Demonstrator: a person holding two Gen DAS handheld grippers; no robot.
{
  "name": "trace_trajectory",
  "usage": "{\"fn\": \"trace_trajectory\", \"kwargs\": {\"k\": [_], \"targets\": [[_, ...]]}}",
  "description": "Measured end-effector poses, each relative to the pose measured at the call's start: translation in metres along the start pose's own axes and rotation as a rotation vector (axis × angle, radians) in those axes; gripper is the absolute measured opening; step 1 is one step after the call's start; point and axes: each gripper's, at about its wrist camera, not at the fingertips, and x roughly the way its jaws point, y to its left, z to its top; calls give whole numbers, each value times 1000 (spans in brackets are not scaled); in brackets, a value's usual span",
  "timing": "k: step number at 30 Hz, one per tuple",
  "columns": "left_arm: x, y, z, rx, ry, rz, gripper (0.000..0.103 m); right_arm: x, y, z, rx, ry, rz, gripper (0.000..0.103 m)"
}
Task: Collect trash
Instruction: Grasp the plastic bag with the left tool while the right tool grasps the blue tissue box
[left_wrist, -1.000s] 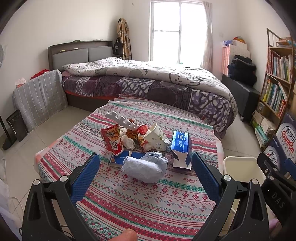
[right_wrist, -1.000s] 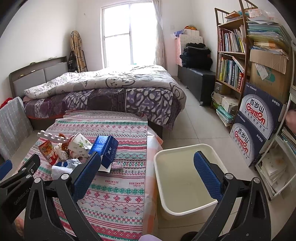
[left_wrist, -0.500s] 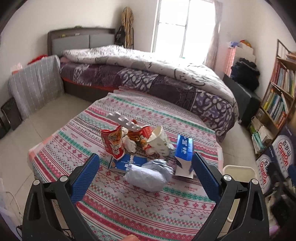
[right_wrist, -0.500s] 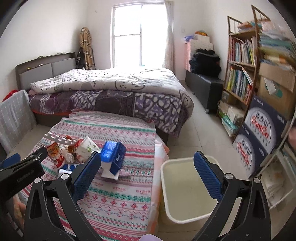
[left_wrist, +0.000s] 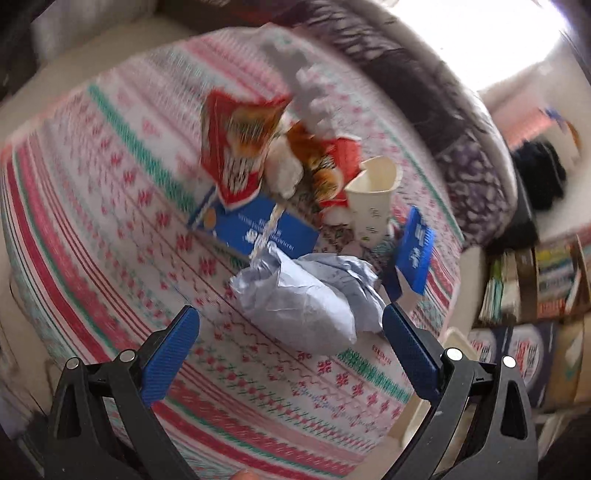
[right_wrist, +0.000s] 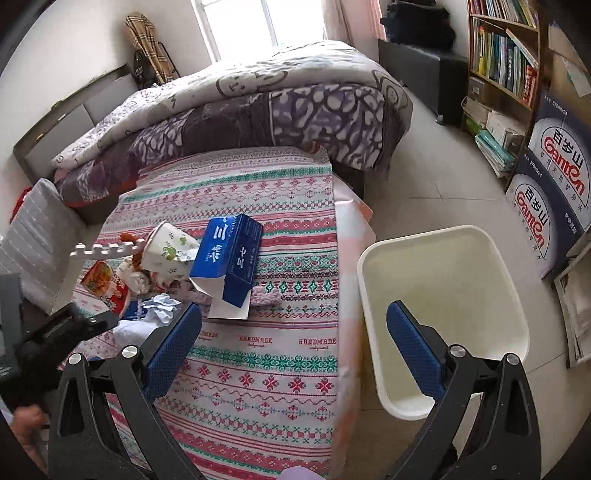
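Home bedroom: bed (right_wrist: 258, 107), bookshelf (right_wrist: 506, 55).

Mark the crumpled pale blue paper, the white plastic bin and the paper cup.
crumpled pale blue paper (left_wrist: 306, 295), left wrist view, middle.
white plastic bin (right_wrist: 515, 314), right wrist view, right wall.
paper cup (right_wrist: 168, 249), right wrist view, printed side.

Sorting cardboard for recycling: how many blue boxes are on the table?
2: one blue carton lying open beside the paper cup, one flat blue box under the red snack bag. More may hide under the pile.
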Motion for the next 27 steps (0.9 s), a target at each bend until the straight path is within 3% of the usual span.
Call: {"fn": "trace_trajectory", "kwargs": {"k": [7,10,12,15,23,27], "targets": [[39,10,1,-188,41,16,95,22,3,6,22,28,-8,96],[50,12,5,-219,69,-26,86,35,4,9,44,44,-8,96],[55,10,6,-205,95,-60,65,44,5,11,62,61,-7,96],[57,6,5,-162,117,-105,49,57,7,13,73,80,-6,96],[12,-11,10,45,24,-145,43,92,25,18,98,130,19,96],[-23,-17,10,189,-70,-111,43,107,47,23,76,106,0,96]]}}
